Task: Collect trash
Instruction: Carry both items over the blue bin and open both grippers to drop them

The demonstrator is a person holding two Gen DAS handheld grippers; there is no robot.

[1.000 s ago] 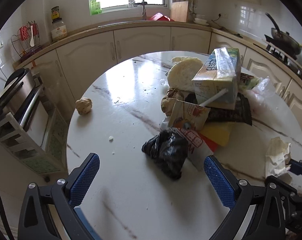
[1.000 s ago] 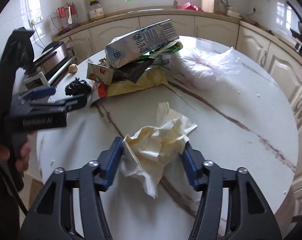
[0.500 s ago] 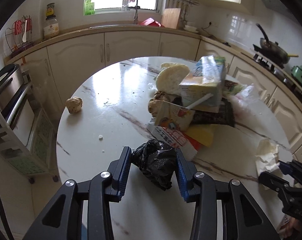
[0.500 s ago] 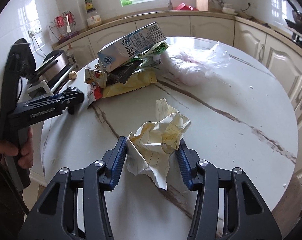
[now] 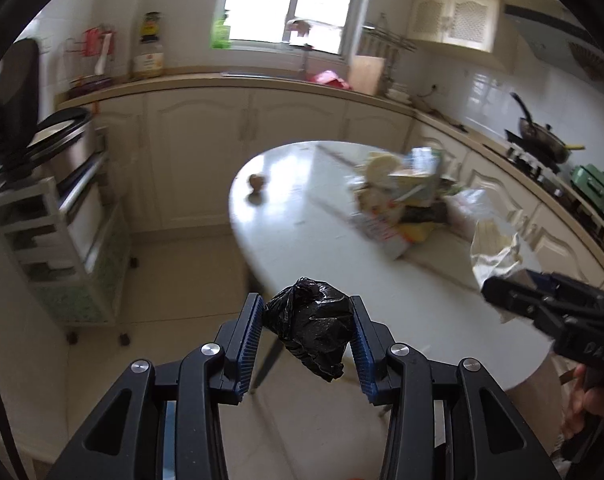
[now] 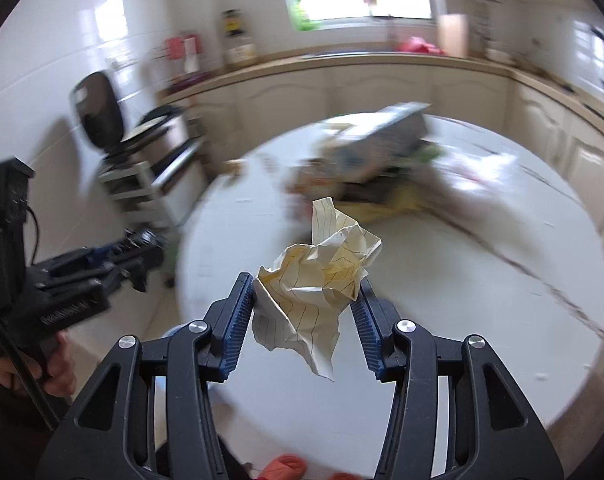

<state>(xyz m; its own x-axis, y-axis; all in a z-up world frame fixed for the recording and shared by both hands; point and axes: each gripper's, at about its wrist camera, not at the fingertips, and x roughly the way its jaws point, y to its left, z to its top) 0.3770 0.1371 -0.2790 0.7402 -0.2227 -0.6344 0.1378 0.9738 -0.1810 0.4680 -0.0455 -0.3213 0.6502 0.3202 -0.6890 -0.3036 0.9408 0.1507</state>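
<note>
We list the round, glossy white bench (image 5: 302,240), brown-veined; its near edge lies bare, with open tiled floor (image 5: 182,280) beyond its left edge.

Left hand-held gripper (image 5: 306,334): clenched on a crumpled black plastic bag (image 5: 309,330), held off the bench past its near-left edge, above the floor. A second ago this bag lay on the bench between wide-open jaws.

Right hand-held gripper (image 6: 306,312): clenched on a crumpled ball of lined yellow paper (image 6: 317,280), held in the air above the near part of the bench; earlier it sat on the surface.

Trash heap (image 5: 405,200): carton and wrappers, blurred, toward the far right edge. A small brown lump (image 5: 257,181) sits by the far left edge.
</note>
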